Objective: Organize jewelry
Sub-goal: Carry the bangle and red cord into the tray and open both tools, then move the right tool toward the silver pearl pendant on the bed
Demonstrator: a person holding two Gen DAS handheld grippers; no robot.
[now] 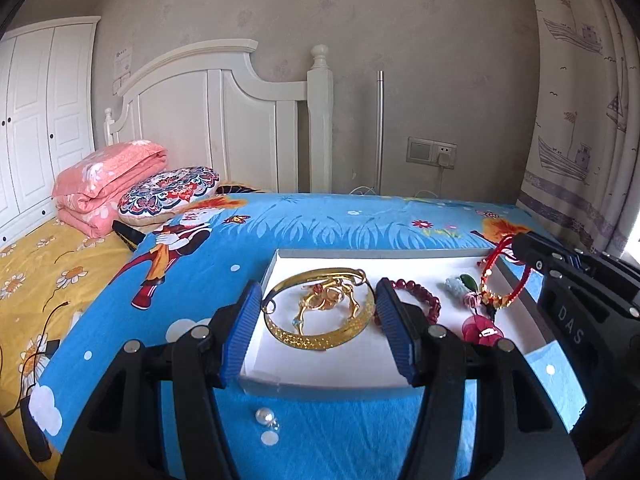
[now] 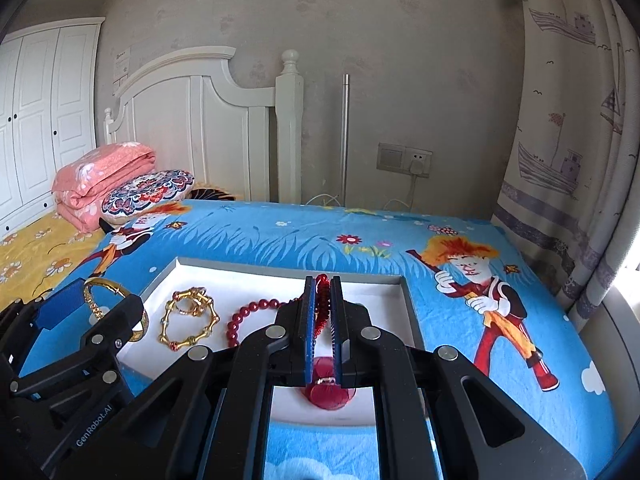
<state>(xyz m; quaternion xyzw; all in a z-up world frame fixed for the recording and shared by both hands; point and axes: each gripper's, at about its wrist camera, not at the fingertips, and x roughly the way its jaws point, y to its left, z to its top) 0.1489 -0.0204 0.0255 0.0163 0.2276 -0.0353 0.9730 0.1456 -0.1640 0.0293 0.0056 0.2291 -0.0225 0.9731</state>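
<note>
A gold bangle (image 1: 320, 338) sits between the blue pads of my left gripper (image 1: 318, 285), which is shut on its two sides. In the right wrist view the bangle (image 2: 94, 292) stands upright in that gripper (image 2: 94, 304), over the left end of the white tray (image 2: 380, 292). My right gripper (image 2: 322, 282) is shut on a red cord bracelet (image 2: 322, 304). The cord (image 1: 502, 276) hangs from it with gold charms. In the tray lie a gold bamboo-link bracelet (image 2: 188, 320), a dark red bead bracelet (image 2: 248, 316), a green and pale pendant (image 1: 460, 282) and a red disc pendant (image 2: 330, 394).
The tray (image 1: 320, 364) rests on a blue cartoon-print bedsheet (image 2: 440, 320). A small pearl bead (image 1: 266, 416) lies on the sheet in front of it. A folded pink quilt (image 1: 108, 180) and a patterned cushion (image 1: 168, 192) sit by the white headboard. A curtain (image 2: 568, 160) hangs at the right.
</note>
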